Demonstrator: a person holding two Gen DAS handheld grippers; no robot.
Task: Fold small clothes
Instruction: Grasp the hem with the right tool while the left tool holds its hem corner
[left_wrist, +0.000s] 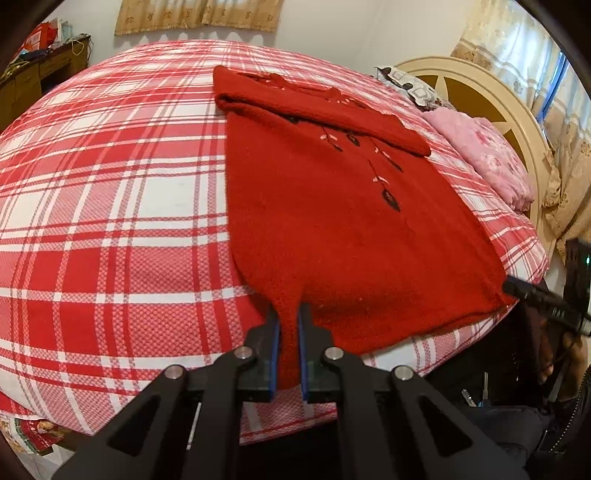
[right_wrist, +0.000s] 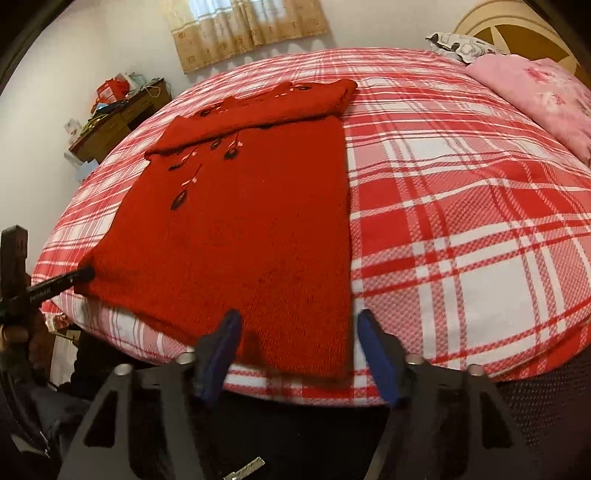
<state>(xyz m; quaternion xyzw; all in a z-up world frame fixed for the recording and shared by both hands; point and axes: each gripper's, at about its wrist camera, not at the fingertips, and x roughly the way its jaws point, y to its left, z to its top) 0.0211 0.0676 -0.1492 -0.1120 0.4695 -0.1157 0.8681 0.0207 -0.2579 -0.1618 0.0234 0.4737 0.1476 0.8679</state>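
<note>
A red knit sweater (left_wrist: 332, 221) with dark embroidered leaves lies flat on the red-and-white plaid bed (left_wrist: 110, 221), its sleeves folded across the top. My left gripper (left_wrist: 289, 314) is shut on the near left corner of the hem, and the knit is bunched between the blue pads. In the right wrist view the same sweater (right_wrist: 240, 229) fills the middle. My right gripper (right_wrist: 298, 317) stands open astride its near right hem corner, with the pads apart from the cloth. The left gripper (right_wrist: 62, 282) shows there at the sweater's left corner.
A pink quilt (left_wrist: 491, 155) and a patterned pillow (left_wrist: 410, 86) lie by the cream headboard (left_wrist: 480, 88) on the right. A cluttered wooden desk (right_wrist: 110, 122) stands beyond the bed's far left. The bed's near edge (right_wrist: 461, 373) drops off just under the grippers.
</note>
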